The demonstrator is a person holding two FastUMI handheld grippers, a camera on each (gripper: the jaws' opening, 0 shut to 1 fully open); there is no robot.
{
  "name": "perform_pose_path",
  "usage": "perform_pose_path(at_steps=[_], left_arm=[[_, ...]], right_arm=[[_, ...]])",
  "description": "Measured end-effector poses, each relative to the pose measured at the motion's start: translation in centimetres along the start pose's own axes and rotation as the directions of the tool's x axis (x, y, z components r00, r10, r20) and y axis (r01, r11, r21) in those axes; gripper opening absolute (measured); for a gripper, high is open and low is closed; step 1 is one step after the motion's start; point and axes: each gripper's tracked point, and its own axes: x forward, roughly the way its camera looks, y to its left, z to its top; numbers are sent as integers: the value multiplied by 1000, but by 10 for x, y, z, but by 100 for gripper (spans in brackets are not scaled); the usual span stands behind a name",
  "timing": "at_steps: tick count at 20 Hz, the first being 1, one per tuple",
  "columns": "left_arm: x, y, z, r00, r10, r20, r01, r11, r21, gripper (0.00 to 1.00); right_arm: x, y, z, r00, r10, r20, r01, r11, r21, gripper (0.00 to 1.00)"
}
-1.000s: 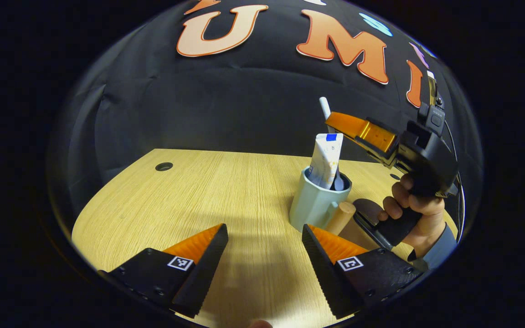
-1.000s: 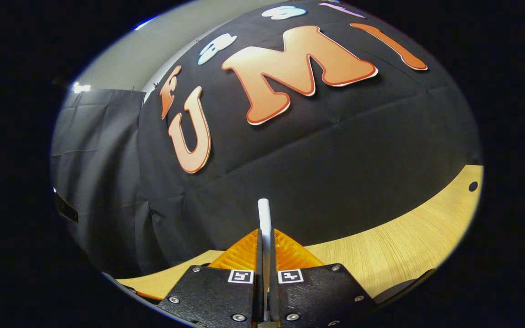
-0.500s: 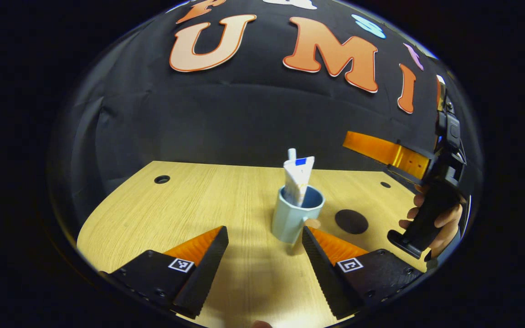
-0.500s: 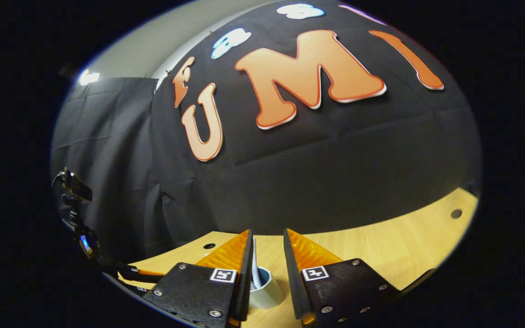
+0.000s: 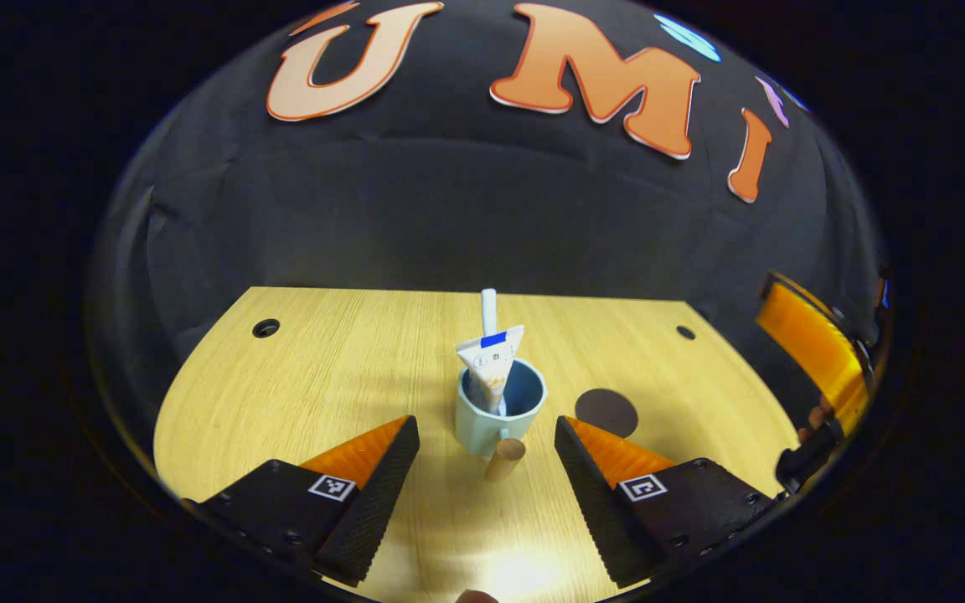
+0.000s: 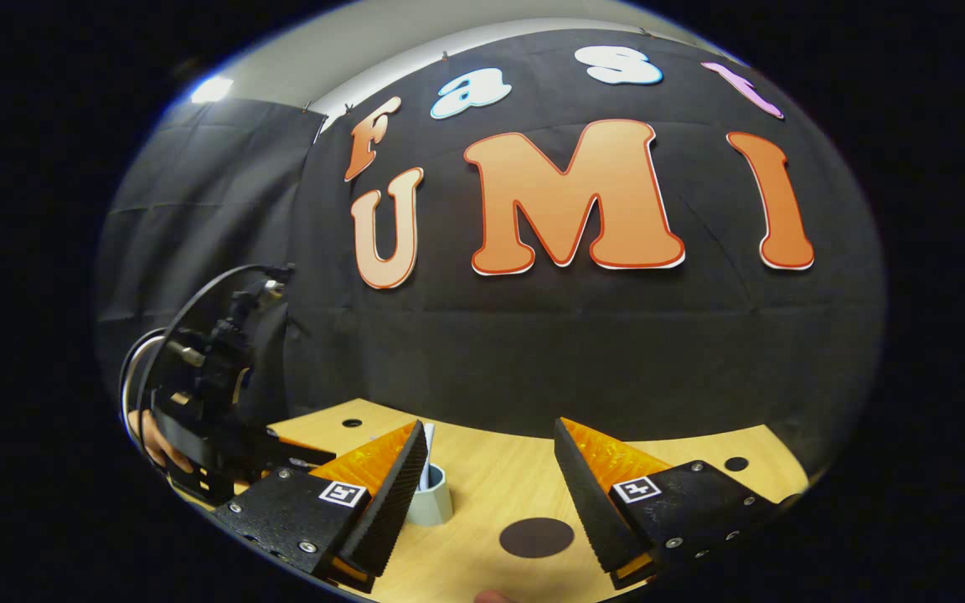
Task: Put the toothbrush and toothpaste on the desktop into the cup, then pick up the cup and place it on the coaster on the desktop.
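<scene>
Now both your left gripper [image 5: 487,435] and right gripper [image 6: 482,481] stand spread and empty, since the toothbrush [image 5: 488,310] and toothpaste [image 5: 492,364] already stand in the cup [image 5: 499,410], just beside the coaster [image 5: 606,412], handle toward you for lifting.

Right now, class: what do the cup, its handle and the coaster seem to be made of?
Cup: pale blue, smooth matte body, probably ceramic or plastic. Handle: tan peg with a flat round end, looks like wood. Coaster: flat dark disc with no shine, perhaps felt, leather or rubber; the pictures leave it open.
</scene>
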Motion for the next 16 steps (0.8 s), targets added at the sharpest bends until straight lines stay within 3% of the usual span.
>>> perform_pose_path(at_steps=[5,11,16], left_arm=[[29,-4,-20,982,1,-191,7,999,42,98],[51,-7,-40,929,16,-369,6,998,59,100],[58,-15,-33,881,52,-470,23,988,153,92]], right_arm=[[-41,-10,-12,1000,8,-23,-8,1000,-29,95],[-76,-32,-45,998,-32,-58,33,999,4,97],[-91,-36,-73,994,-39,-101,42,999,24,97]])
